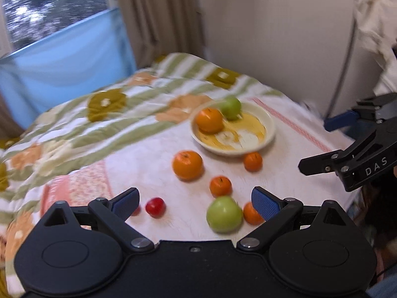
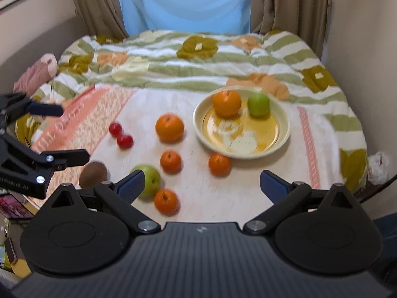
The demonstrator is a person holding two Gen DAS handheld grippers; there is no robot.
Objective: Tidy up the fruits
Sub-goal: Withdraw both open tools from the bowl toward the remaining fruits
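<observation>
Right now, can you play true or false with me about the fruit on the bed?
1. The bowl holds one orange and one green apple. True.
2. Both grippers are shut on fruit. False: the left gripper and the right gripper are open and hold nothing.
3. Two small red fruits lie on the blanket outside the bowl. True.
4. The kiwi is in the bowl. False: it lies on the blanket, near the left gripper.
5. A second green apple is outside the bowl. True.
</observation>
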